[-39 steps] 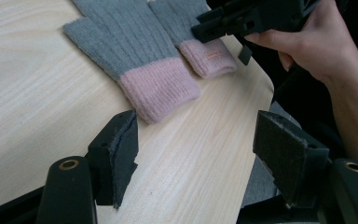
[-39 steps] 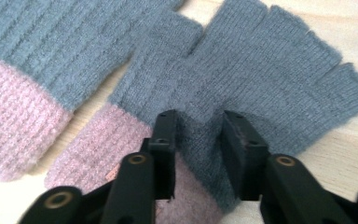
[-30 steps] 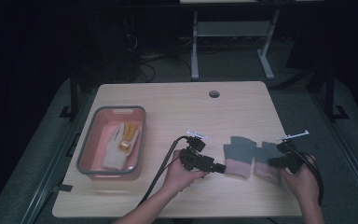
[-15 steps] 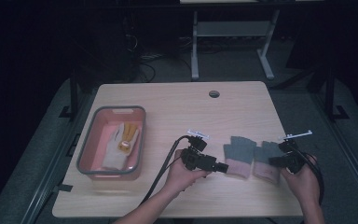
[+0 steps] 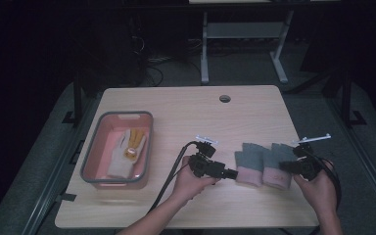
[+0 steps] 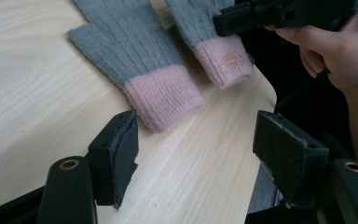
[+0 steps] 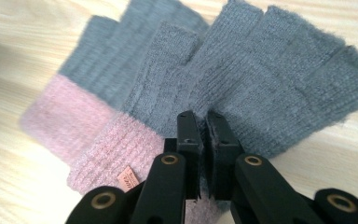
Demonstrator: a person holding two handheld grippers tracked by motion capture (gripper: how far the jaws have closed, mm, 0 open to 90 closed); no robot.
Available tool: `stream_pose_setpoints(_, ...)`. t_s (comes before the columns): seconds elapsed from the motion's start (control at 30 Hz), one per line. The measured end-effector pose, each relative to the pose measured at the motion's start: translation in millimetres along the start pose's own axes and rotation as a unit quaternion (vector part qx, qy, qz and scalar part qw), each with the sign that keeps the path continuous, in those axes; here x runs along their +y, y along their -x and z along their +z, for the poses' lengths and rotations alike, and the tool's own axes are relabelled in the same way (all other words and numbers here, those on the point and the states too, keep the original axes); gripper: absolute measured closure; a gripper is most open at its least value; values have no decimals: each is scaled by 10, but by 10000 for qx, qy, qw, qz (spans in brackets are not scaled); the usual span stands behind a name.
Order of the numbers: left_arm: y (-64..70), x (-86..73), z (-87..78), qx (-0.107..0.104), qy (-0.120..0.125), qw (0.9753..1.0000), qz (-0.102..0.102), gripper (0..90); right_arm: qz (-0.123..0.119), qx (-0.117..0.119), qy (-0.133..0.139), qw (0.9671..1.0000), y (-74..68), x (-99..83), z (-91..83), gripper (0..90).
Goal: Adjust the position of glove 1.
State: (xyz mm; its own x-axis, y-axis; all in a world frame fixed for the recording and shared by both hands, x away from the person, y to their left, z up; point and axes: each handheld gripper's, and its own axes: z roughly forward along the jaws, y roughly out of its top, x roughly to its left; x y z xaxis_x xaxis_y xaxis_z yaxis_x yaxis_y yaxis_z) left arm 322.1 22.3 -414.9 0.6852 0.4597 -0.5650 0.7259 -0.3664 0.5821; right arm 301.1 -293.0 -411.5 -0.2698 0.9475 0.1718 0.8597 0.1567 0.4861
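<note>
- I see two grey gloves with pink cuffs: the left glove [image 5: 249,165] and the right glove [image 5: 277,167] lie side by side, cuffs toward the table's [image 5: 186,110] near edge.
- My right gripper [image 7: 204,130] is pinched shut on the right glove near its cuff.
- My left gripper [image 6: 196,144] stands wide, just beside the left glove's cuff, not touching.
- Beyond the gloves, bare wood runs to the far edge.
- Well left of the gloves sits a pink tray [image 5: 92,159] holding a white and yellow glove [image 5: 126,152].
</note>
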Motion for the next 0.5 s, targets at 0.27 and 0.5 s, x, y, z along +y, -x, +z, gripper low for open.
stream_pose_setpoints(0.27,-18,7,-12,33,57,10000,-16,313,-101,188,71,9997,-195,110,-26,856)
stream_pose_setpoints(0.5,-33,12,-16,62,77,9999,-22,313,-171,231,-48,9996,-372,233,77,854)
